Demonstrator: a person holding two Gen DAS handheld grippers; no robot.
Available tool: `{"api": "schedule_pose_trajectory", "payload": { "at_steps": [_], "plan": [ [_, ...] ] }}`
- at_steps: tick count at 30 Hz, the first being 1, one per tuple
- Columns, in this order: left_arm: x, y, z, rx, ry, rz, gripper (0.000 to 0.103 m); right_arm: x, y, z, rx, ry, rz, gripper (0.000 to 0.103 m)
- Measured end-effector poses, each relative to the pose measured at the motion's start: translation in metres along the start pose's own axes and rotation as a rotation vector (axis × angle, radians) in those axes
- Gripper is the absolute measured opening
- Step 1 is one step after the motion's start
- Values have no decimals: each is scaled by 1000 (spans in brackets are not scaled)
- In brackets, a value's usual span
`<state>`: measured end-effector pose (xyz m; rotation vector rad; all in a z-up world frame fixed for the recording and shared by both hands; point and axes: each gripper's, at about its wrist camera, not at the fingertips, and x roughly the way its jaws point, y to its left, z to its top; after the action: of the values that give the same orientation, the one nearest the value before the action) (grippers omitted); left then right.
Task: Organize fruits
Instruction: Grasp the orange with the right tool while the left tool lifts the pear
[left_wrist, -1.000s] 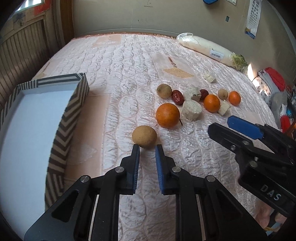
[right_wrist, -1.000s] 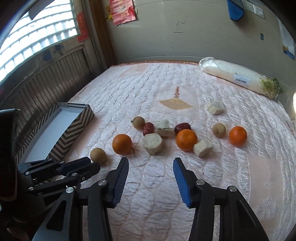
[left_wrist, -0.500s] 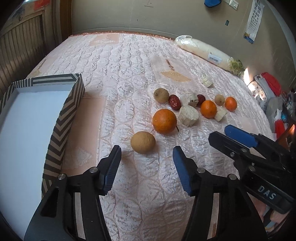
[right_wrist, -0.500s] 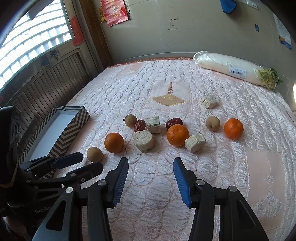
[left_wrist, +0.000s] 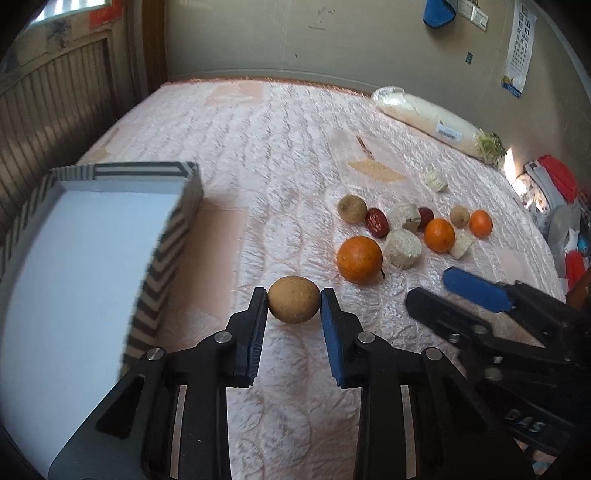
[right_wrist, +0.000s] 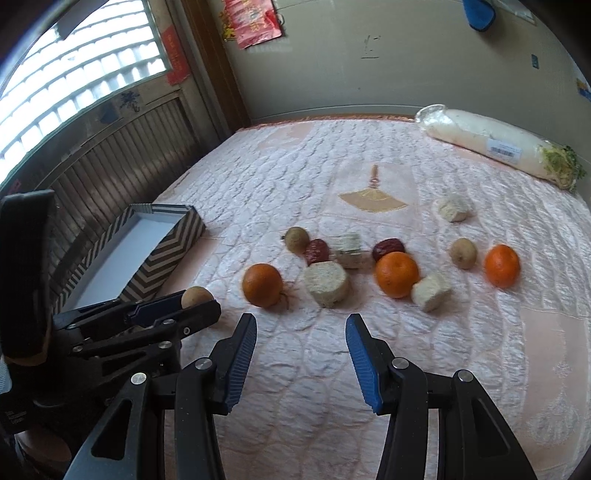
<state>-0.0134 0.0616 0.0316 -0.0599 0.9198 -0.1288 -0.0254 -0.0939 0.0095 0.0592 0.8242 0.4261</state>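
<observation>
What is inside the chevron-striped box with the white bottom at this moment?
The chevron-striped box shows only its bare white bottom; no fruit is visible in it. Its near end runs out of the left wrist picture, and the left gripper covers that end in the right wrist view.

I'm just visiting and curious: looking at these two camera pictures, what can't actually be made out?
- Tray: the left wrist view's edge cuts off its near end and motion blurs its wall.
- Brown fruit: the right wrist view shows only its top behind the closing left gripper.
- White pale chunks: too small to identify.
- Right gripper: nothing between its fingers.
</observation>
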Motion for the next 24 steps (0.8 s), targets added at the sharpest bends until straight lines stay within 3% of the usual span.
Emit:
{"api": "schedule_pose_trajectory", "payload": {
  "at_steps": [3, 10, 12, 13, 24],
  "plan": [
    [-17, 8, 1, -9, -25, 32, 29, 10, 10, 3, -18, 15, 32, 49],
    [-36, 27, -1, -43, -29, 54, 29, 41, 31, 17, -66, 48, 7, 48],
    [-37, 31, -2, -49, -25, 60, 29, 51, 35, 20, -80, 58, -12, 30],
    [-37, 33, -2, -53, -21, 59, 29, 54, 35, 20, -82, 62, -17, 30],
    [-63, 59, -1, -97, -46, 93, 29, 18, 56, 21, -119, -18, 18, 29]
  ]
}}
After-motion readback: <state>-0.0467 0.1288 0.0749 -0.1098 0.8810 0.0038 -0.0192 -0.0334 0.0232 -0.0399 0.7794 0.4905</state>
